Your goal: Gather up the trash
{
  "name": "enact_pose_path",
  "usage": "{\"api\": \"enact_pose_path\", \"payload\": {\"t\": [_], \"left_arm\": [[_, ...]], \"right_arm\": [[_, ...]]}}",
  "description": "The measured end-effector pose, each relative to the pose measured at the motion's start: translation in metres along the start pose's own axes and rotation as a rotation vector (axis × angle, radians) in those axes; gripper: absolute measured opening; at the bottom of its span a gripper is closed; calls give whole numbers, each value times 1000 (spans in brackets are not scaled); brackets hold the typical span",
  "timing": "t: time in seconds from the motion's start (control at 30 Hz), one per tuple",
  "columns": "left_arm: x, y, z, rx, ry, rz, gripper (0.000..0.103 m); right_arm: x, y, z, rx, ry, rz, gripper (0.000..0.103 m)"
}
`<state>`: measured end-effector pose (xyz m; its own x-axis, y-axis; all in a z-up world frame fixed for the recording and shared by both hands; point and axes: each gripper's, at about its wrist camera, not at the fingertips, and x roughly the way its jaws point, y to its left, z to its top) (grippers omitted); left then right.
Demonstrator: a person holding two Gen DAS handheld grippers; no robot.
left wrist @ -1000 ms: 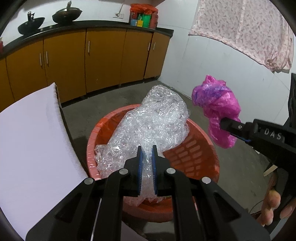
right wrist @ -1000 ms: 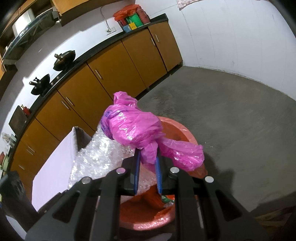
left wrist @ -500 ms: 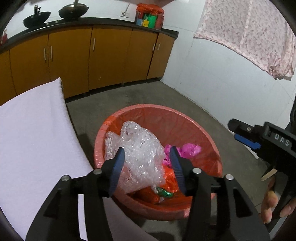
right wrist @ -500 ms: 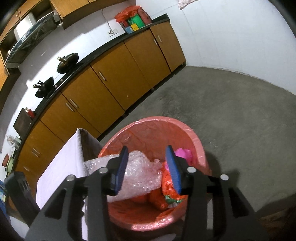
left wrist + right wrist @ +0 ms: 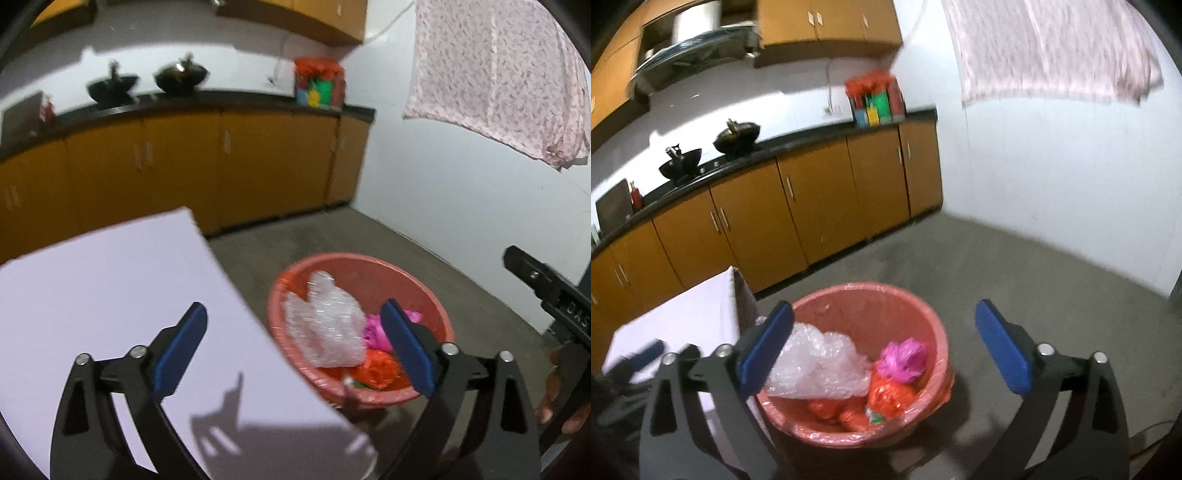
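A salmon-red bin [image 5: 424,280] with a liner stands on the floor beside the white table [image 5: 92,295]. Inside lie clear bubble wrap [image 5: 325,325], a pink bag [image 5: 376,336] and orange bags [image 5: 376,373]. My left gripper [image 5: 291,308] hovers over the table edge and the bin; its jaws are opening wide with nothing between them. The right wrist view shows the bin [image 5: 934,332], bubble wrap [image 5: 820,365] and pink bag [image 5: 905,360] below my right gripper [image 5: 883,309], whose jaws are also opening, holding nothing. The right gripper's finger [image 5: 535,273] shows at the right edge of the left wrist view.
Orange cabinets [image 5: 812,214] under a dark counter with two woks [image 5: 737,134] line the far wall. A flowered cloth [image 5: 498,74] hangs on the white wall at right. Grey floor [image 5: 1034,288] lies around the bin. A person's fingers [image 5: 554,391] hold the right gripper.
Both grippers went from shut to wide open. The bubble wrap and the pink bag were let go and dropped into the bin. Both grippers drew back and rose.
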<state>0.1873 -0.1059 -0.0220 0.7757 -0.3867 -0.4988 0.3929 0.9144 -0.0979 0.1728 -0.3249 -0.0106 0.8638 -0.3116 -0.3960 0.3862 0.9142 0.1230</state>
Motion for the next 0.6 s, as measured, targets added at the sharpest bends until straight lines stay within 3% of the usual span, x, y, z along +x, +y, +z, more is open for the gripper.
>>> {"api": "enact_pose_path", "payload": {"t": [0.4, 0.6], "left_arm": [[-96, 44, -33, -50, -126, 309, 101], [-126, 58, -45, -87, -145, 388, 101]], "right_arm": [[-78, 69, -29, -181, -57, 69, 99], [-103, 83, -42, -161, -46, 75, 99]]}}
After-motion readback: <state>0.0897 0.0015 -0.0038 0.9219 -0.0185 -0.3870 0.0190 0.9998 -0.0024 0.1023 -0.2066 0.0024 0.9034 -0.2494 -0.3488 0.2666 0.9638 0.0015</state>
